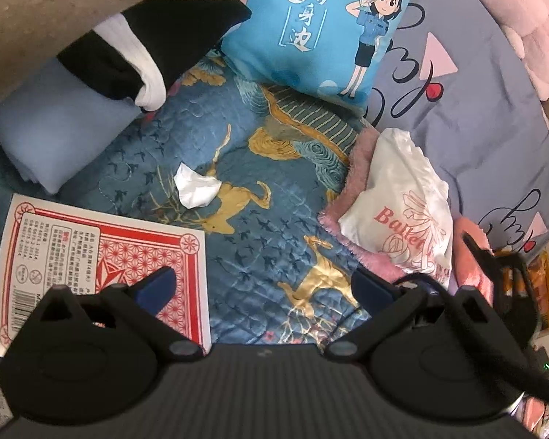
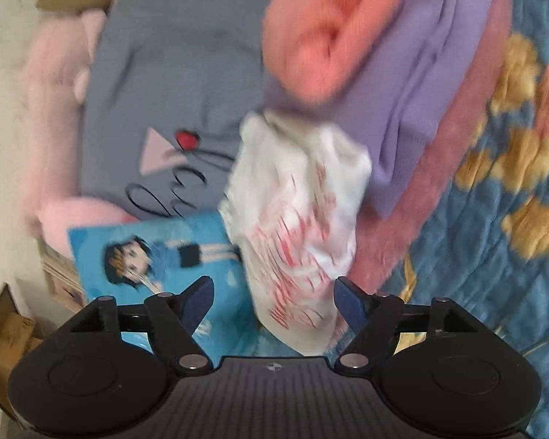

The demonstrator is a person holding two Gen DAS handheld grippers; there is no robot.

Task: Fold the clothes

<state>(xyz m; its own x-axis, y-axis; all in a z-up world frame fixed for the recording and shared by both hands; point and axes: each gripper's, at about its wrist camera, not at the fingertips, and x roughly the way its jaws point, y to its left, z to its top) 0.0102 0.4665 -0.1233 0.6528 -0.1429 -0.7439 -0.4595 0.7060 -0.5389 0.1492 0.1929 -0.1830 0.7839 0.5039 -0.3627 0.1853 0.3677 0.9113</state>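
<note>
Left claw [image 1: 261,287]: spread wide and empty, hanging over the blue deer-print quilt [image 1: 238,190] on the bed.
Right claw [image 2: 274,301]: spread, its blue pads [image 2: 349,301] clear of the cloth; the low end of the white printed top [image 2: 296,219] lies between them, unpinched as far as the blurred view shows.
White printed top: folded small, red lettering up, resting on the pink fluffy garment [image 1: 351,190] at the quilt's right edge, beside the grey-lilac duvet [image 1: 475,128].
Other clothes: a lilac knit [image 2: 432,84] and a coral fluffy piece [image 2: 322,33] lie heaped just past the top in the right wrist view.
Step in hand: judged to be a reach for the top's near edge.
Doing it well: close on one layer's hem only, not the pink pile under it; lift low and draw flat so the fold does not spill.
Bed surface: soft, quilted and cluttered; a crumpled tissue [image 1: 195,188] sits mid-quilt, a red-patterned card box [image 1: 102,256] at the near left edge.
Far edge: blue cartoon cushion [image 1: 322,25], pale blue pillow [image 1: 55,128], black-and-white garment [image 1: 142,51].
Room: cardboard boxes [image 2: 3,340] by a pale wall.
</note>
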